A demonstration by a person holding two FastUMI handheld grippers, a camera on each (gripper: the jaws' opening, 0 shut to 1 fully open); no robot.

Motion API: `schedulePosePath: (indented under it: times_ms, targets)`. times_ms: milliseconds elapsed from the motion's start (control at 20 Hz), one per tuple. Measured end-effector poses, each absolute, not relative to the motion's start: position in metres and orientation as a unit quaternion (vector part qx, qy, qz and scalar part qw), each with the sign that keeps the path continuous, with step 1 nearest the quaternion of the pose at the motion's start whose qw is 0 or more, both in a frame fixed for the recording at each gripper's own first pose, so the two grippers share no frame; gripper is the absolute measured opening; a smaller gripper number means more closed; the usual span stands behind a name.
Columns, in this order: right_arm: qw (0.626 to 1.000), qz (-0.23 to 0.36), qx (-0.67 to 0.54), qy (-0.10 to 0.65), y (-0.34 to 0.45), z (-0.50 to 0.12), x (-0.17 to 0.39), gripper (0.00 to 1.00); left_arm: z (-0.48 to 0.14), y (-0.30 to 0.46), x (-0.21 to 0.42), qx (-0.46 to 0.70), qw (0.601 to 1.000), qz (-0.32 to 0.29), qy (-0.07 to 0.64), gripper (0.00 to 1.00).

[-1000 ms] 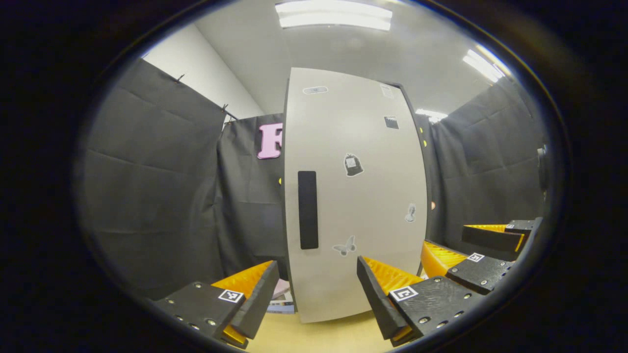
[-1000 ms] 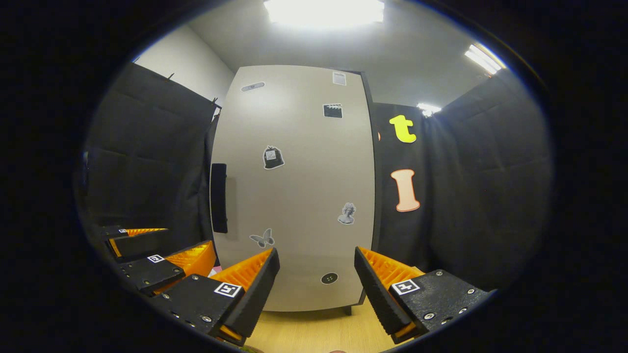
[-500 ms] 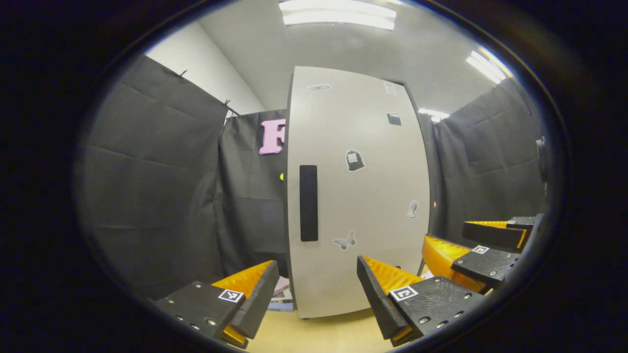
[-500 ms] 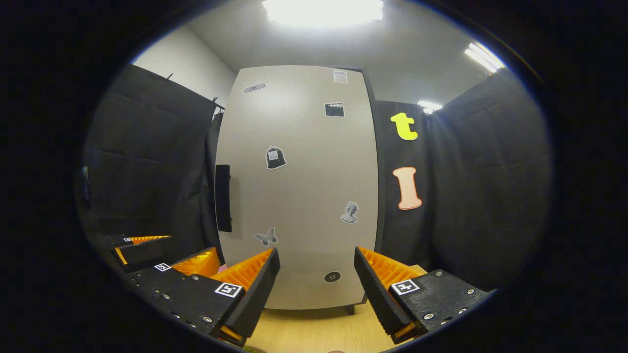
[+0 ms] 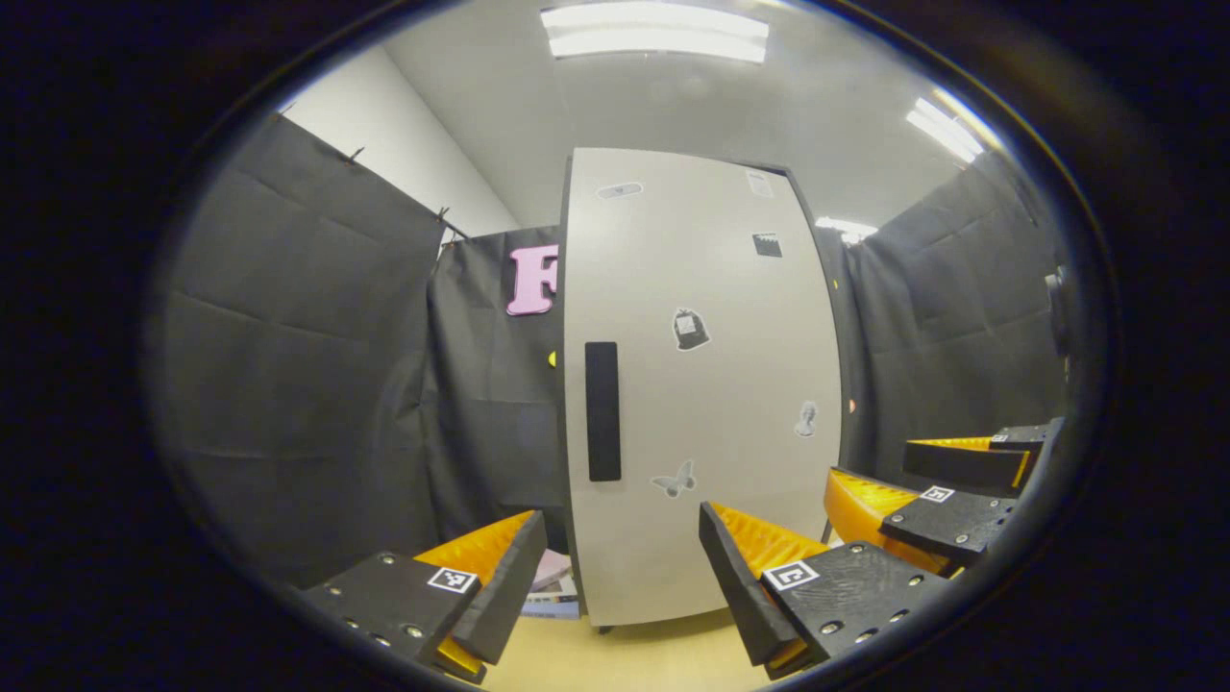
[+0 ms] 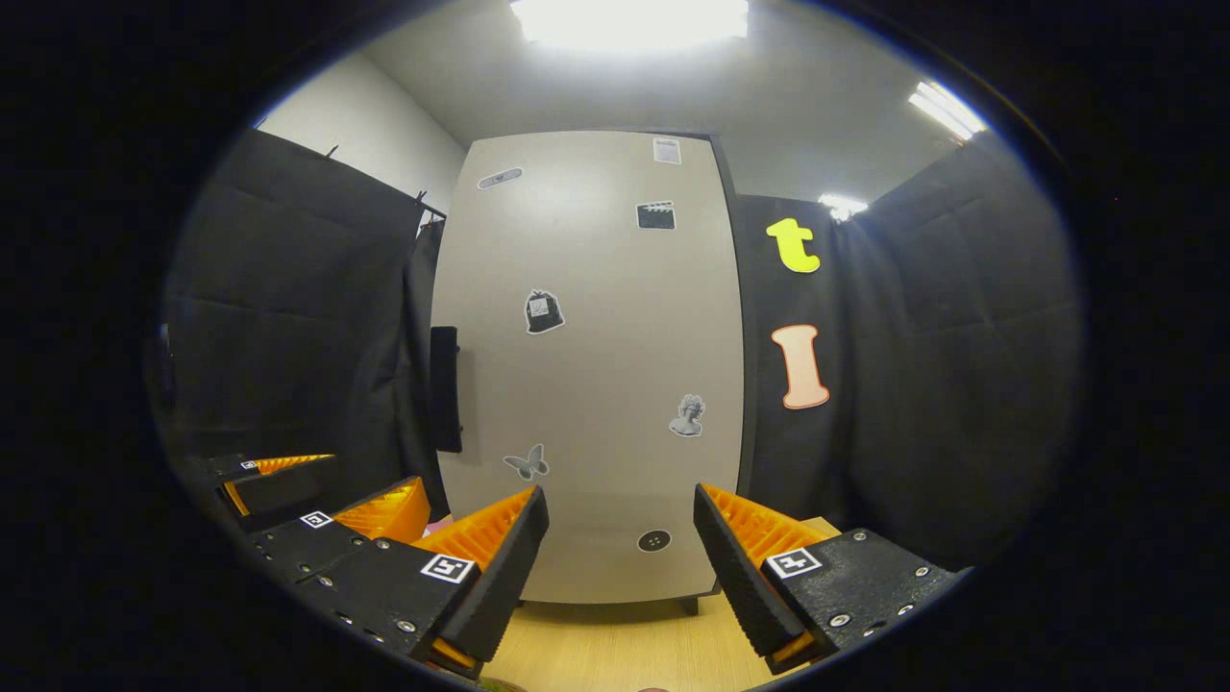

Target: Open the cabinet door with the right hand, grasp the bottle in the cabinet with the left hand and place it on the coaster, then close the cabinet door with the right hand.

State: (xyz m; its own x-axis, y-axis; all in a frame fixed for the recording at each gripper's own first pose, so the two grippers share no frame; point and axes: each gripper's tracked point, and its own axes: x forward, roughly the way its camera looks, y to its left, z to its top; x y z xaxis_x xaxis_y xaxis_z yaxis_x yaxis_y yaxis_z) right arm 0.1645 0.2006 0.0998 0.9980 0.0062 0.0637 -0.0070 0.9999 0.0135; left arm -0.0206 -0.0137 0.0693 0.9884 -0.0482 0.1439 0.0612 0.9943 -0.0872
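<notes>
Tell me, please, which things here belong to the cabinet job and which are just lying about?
For the job:
cabinet door, shut
door handle
left gripper, open
right gripper, open

Just lying about:
stickers on the door
books beside the cabinet

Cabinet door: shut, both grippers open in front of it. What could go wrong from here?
1. The handle sits at the far left edge of the cabinet door, while the right gripper faces the door's middle. It may close on bare panel.
2. The left gripper is close beside the right one, on the handle side, so a reach across could clip it.
3. The door probably swings toward both grippers, so the left gripper could block it.
</notes>
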Motion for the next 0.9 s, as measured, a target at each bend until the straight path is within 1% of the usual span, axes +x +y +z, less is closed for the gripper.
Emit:
schedulePosePath:
  times_ms: [50, 100, 150, 200, 400, 450, 550, 600, 800, 850, 900]
  targets:
    - [0.999, 0.007, 0.008, -0.033, 0.2022, 0.1004, 0.1641, 0.94, 0.0689, -0.0130, -0.0199, -0.048, 0.996, -0.030, -0.072, 0.92]
    - [0.999, 0.010, 0.008, -0.033, 0.2028, 0.1005, 0.1642, 0.94, 0.0687, -0.0126, -0.0197, -0.048, 0.996, -0.032, -0.072, 0.96]
    - [0.999, 0.010, 0.007, -0.033, 0.2024, 0.1007, 0.1641, 0.94, 0.0679, -0.0121, -0.0194, -0.046, 0.996, -0.031, -0.073, 0.92]
    - [0.999, 0.010, 0.006, -0.034, 0.2019, 0.1010, 0.1635, 0.94, 0.0692, -0.0115, -0.0206, -0.045, 0.996, -0.027, -0.074, 0.96]
    - [0.999, 0.019, 0.017, -0.035, 0.2048, 0.1024, 0.1632, 0.94, 0.0732, -0.0101, -0.0221, -0.051, 0.995, -0.030, -0.077, 0.96]
    - [0.999, 0.021, 0.017, -0.034, 0.2055, 0.1025, 0.1630, 0.94, 0.0722, -0.0099, -0.0226, -0.050, 0.995, -0.028, -0.079, 0.92]
    - [0.999, 0.020, 0.014, -0.028, 0.2059, 0.1004, 0.1631, 0.94, 0.0717, -0.0105, -0.0241, -0.048, 0.995, -0.024, -0.078, 0.92]
    - [0.999, 0.018, 0.013, -0.027, 0.2050, 0.0997, 0.1629, 0.94, 0.0716, -0.0107, -0.0238, -0.049, 0.996, -0.021, -0.076, 0.96]
    - [1.000, 0.009, 0.014, -0.024, 0.2043, 0.0980, 0.1644, 0.94, 0.0690, -0.0044, -0.0199, -0.050, 0.997, -0.004, -0.064, 0.96]
    - [1.000, 0.009, 0.013, -0.024, 0.2044, 0.0984, 0.1654, 0.94, 0.0692, -0.0049, -0.0199, -0.047, 0.997, -0.002, -0.063, 0.92]
    - [1.000, 0.009, 0.013, -0.023, 0.2046, 0.0971, 0.1661, 0.94, 0.0692, -0.0054, -0.0199, -0.045, 0.997, -0.002, -0.062, 0.96]
